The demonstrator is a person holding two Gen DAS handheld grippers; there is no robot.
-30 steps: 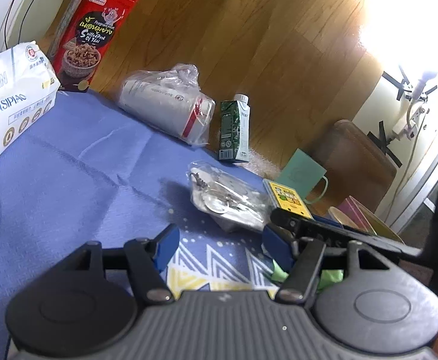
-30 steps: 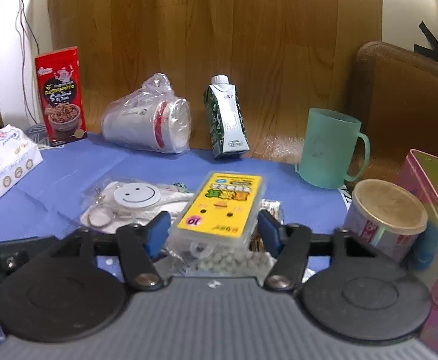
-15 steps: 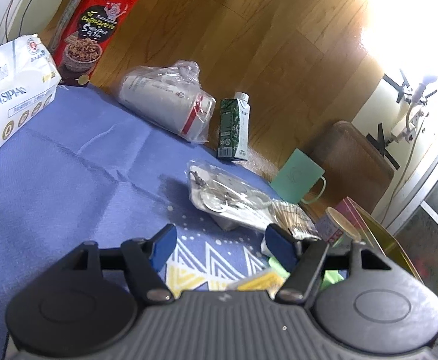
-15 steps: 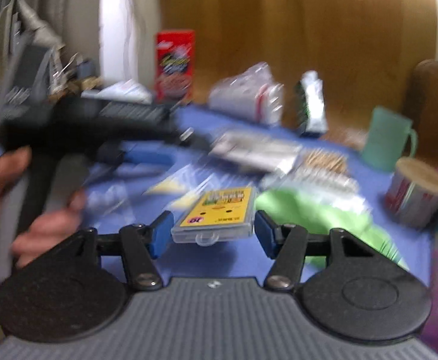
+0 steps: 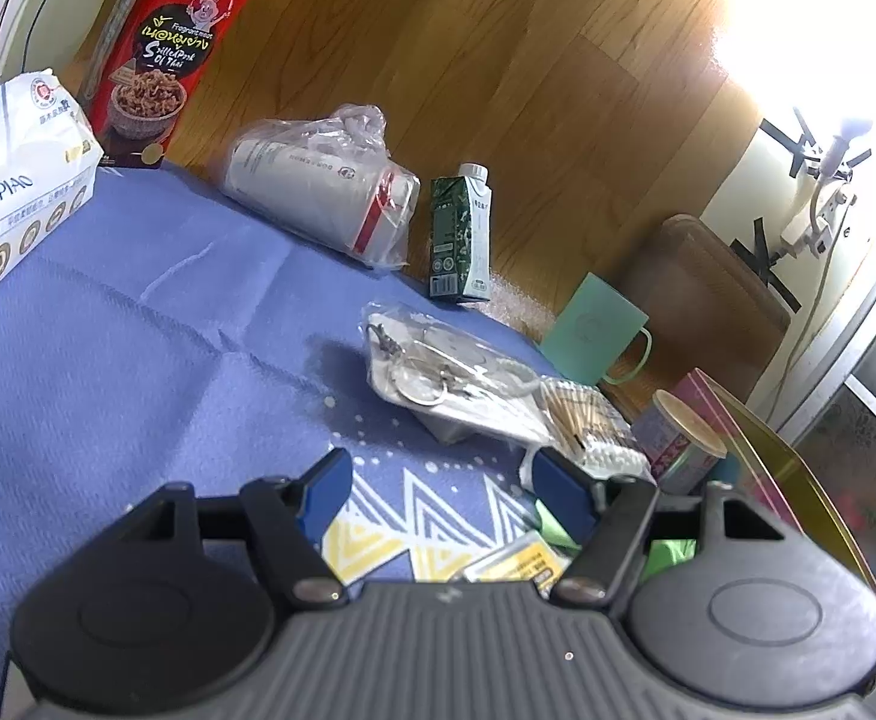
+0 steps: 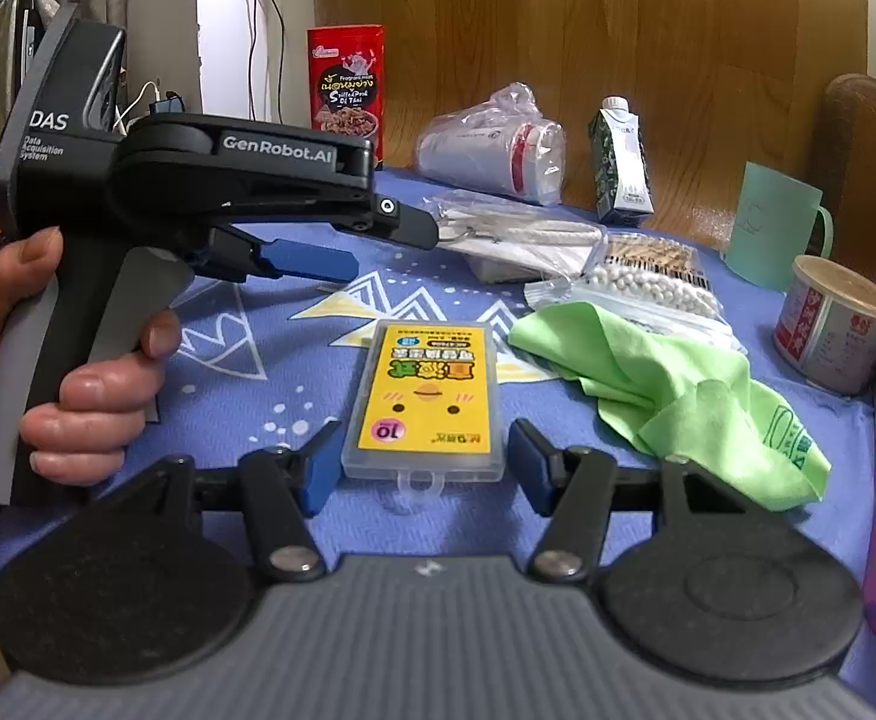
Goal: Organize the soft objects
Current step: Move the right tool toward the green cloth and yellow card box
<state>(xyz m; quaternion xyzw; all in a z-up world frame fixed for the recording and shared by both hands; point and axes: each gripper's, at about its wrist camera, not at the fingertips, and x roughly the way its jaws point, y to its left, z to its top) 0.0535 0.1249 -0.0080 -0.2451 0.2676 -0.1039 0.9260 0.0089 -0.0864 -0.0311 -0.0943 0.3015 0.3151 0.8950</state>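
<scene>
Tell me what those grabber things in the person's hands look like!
Each is a black plastic tool with two round discs in front of a ribbed grey body. The right gripper and left gripper both have blue pads on thin black fingers. From the side, the left one has a grey-and-black pistol handle and white lettering, "GenRobot.AI" and "DAS". A dark red sleeve edge shows at the wrist.

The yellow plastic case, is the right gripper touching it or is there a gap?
Cannot tell. In the right wrist view the yellow plastic case sits between the right gripper pads, very close to both, but neither contact nor a clear gap shows.
</scene>
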